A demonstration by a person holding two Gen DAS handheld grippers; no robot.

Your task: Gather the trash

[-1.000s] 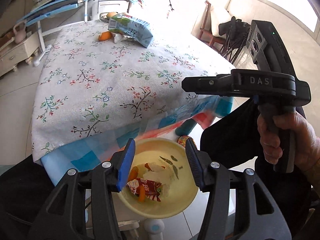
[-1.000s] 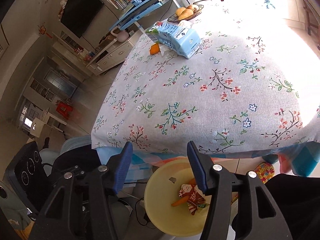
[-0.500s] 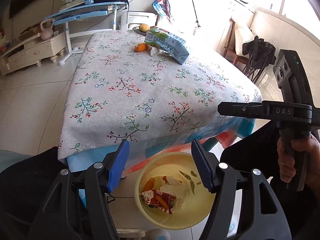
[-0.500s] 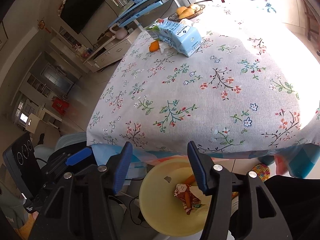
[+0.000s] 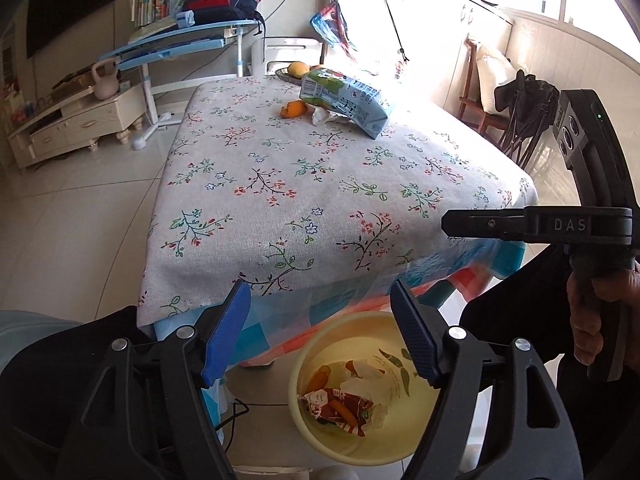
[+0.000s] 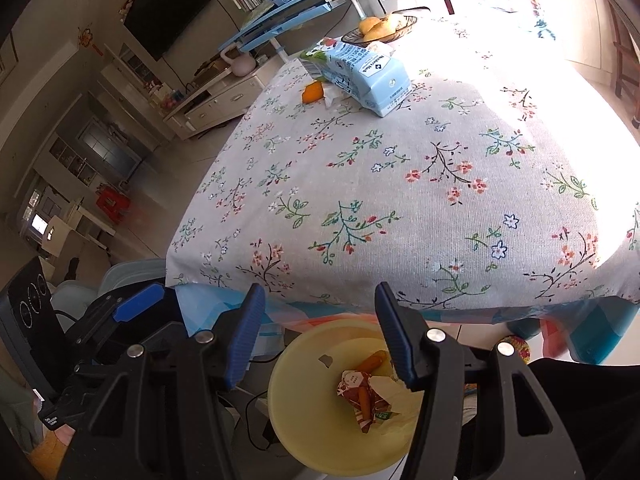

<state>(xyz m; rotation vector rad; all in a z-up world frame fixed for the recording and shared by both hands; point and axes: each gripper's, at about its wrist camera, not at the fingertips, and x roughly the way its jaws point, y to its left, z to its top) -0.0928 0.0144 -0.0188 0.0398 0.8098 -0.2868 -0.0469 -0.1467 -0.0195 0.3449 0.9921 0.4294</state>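
My left gripper [image 5: 320, 332] hangs over a yellow bin [image 5: 352, 330] on the floor at the table's near edge; its jaws are opening with nothing between them. In the bin lie a red wrapper [image 5: 340, 402], orange peels and white tissue. My right gripper [image 6: 320, 336] is open and empty above the same bin [image 6: 304, 384]. At the table's far end lie a blue milk carton [image 5: 344, 98] [image 6: 360, 74], an orange peel [image 5: 294, 109] [image 6: 313, 92] and a crumpled tissue [image 5: 322, 117] [image 6: 332, 98], well away from both grippers.
A floral cloth covers the table [image 5: 320, 184] [image 6: 400, 184]. A fruit basket [image 6: 380, 28] stands behind the carton. In the left wrist view a hand [image 5: 588, 320] holds the right gripper [image 5: 452, 225] at the right. A blue desk [image 5: 176, 44] and a TV cabinet [image 5: 72, 120] stand beyond.
The left gripper's jaws have spread wider and its view has tilted up, showing more of the table and room. The right gripper has hardly moved, and its jaws are unchanged.
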